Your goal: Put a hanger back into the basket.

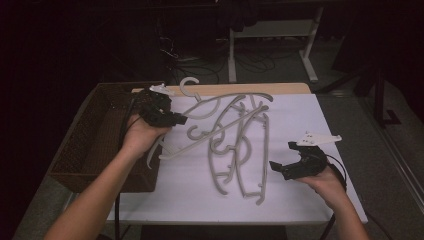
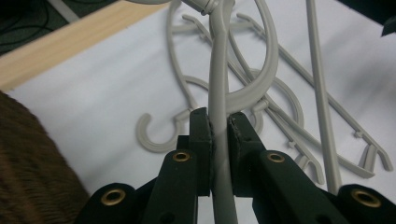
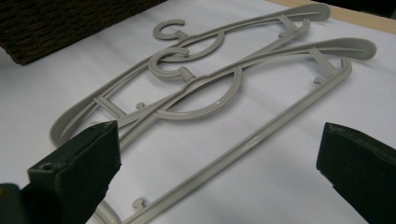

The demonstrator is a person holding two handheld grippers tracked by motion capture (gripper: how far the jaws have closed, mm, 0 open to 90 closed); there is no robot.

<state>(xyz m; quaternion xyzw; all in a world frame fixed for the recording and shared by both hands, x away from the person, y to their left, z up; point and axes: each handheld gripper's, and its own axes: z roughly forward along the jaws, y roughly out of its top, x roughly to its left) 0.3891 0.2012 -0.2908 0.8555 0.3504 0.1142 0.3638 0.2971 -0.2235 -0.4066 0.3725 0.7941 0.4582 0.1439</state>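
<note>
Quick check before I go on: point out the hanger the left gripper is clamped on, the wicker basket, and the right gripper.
held hanger (image 2: 219, 70), left gripper view: its grey bar just above the jaws.
wicker basket (image 1: 82, 131), high view: its woven left wall.
right gripper (image 1: 281, 157), high view: midway between its open fingertips.

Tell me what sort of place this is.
Probably a lab or workshop set up for recording, not a home: a white-covered table stands on a bare floor among dark metal frames, loose cables trail behind it, and grey hangers lie beside a woven basket.
</note>
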